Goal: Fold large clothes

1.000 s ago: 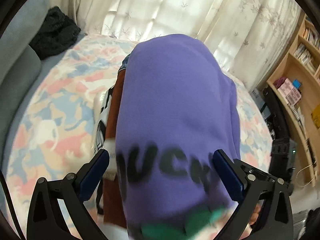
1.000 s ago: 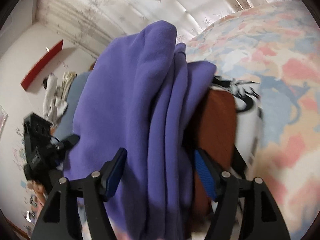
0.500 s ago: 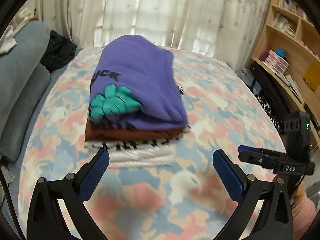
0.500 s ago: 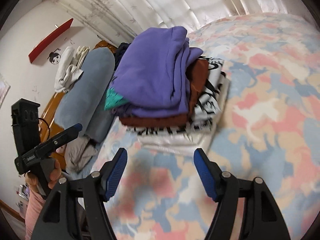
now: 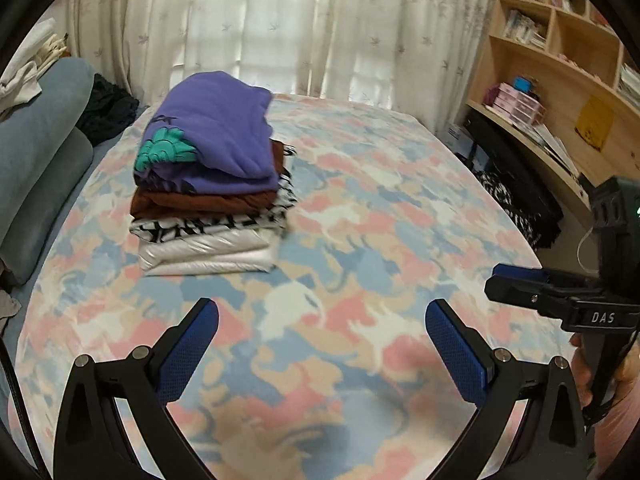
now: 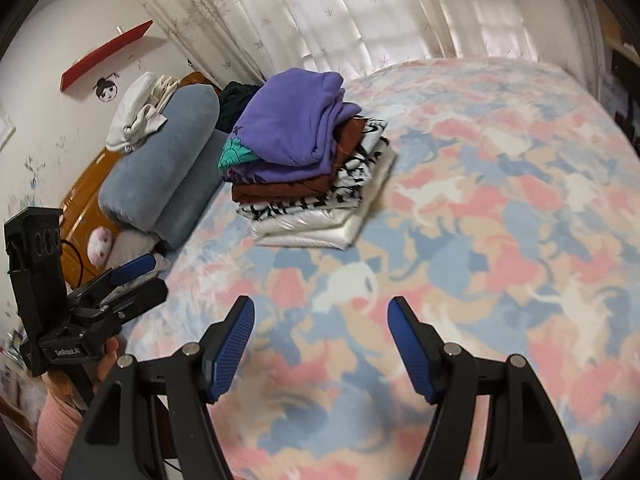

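A stack of folded clothes lies on the bed [image 5: 360,216] [image 6: 500,184] toward its far left. On top is a purple sweatshirt [image 5: 216,128] [image 6: 296,120] with a teal print. Under it come a rust-brown garment [image 5: 204,202] [image 6: 280,190], a black-and-white patterned one [image 5: 208,226] [image 6: 352,178] and a shiny white one [image 5: 208,254] [image 6: 308,232]. My left gripper [image 5: 322,318] hangs open over the bedspread, well short of the stack, with nothing between its fingers. My right gripper [image 6: 321,314] is open too, with nothing in it, and also shows at the right edge of the left wrist view [image 5: 520,278].
Grey bolster pillows [image 5: 36,148] [image 6: 160,172] line the bed's left side, with a black garment [image 5: 106,106] behind them and white cloth [image 6: 136,120] on top. Curtains [image 5: 280,28] hang behind the bed. A wooden bookshelf [image 5: 560,80] stands at the right.
Both grippers have pulled back from the purple sweatshirt, which filled both views a second ago. The whole stack now sits far ahead on the bed, and each gripper shows in the other's view.
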